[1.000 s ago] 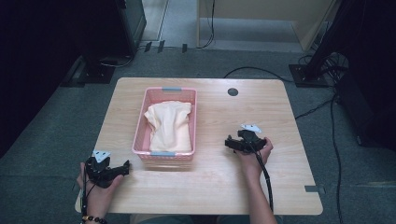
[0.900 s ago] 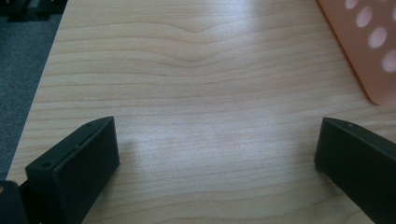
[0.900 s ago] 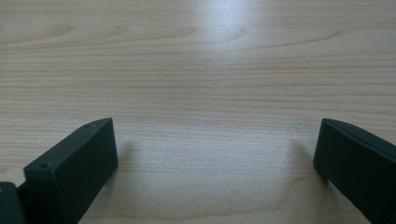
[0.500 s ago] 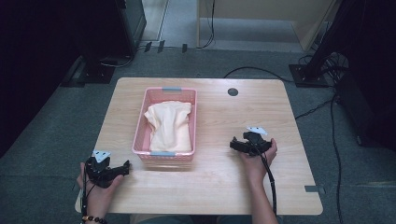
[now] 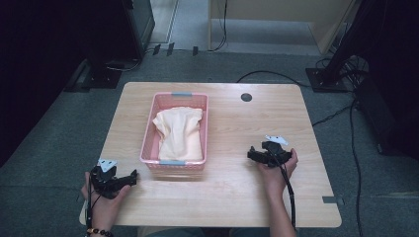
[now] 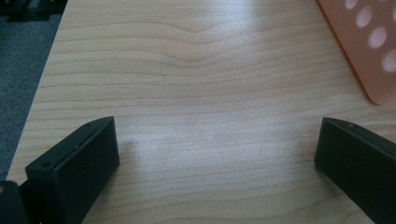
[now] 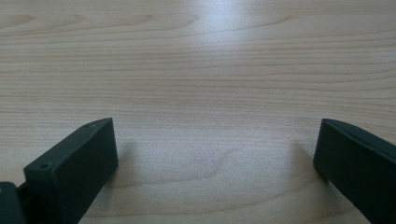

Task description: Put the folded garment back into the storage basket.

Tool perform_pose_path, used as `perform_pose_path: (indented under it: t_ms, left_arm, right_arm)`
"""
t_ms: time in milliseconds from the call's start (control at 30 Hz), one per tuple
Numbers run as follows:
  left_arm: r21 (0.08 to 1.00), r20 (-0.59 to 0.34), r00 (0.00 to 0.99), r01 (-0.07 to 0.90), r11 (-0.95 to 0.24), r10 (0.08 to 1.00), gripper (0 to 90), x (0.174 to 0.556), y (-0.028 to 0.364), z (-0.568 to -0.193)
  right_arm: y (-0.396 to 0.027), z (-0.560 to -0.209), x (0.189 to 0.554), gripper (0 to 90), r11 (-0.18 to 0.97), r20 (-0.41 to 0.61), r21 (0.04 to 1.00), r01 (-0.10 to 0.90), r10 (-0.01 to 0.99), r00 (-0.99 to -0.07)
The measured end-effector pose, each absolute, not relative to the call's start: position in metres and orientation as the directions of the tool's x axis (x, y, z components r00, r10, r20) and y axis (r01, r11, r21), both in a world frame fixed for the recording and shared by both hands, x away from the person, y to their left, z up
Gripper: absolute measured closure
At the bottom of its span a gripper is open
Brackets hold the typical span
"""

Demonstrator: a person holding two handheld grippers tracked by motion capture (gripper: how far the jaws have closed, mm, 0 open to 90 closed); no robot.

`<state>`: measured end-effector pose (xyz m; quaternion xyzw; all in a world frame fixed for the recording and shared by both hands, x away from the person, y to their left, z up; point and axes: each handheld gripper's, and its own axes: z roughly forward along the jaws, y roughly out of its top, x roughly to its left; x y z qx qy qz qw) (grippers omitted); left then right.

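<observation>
Basket (image 5: 157,129), pink perforated plastic, rectangular, sits left of centre on your pale wooden counter (image 5: 237,128); a folded cream cloth (image 5: 179,133) lies inside it. Your left gripper (image 5: 132,176) rests near the front-left corner of the counter, just beside the basket's near end, not touching it; its fingers (image 6: 74,163) stand wide with bare wood between them. Your right gripper (image 5: 251,153) sits well apart on the right side, fingers (image 7: 72,168) spread wide too, holding nothing.
</observation>
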<state>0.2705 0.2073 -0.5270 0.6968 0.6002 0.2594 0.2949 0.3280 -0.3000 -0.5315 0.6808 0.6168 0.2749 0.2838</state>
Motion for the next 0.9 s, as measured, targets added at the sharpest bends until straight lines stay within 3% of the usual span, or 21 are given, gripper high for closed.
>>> perform_pose_path:
  t_ms: [900]
  left_arm:
    - [0.722, 0.007, 0.145, 0.683, -0.105, 0.989, 0.0, 0.270, 0.207, -0.527]
  right_arm:
    - [-0.314, -0.532, 0.318, 0.0, -0.084, 0.025, 0.725, 0.683, 0.995, 0.097]
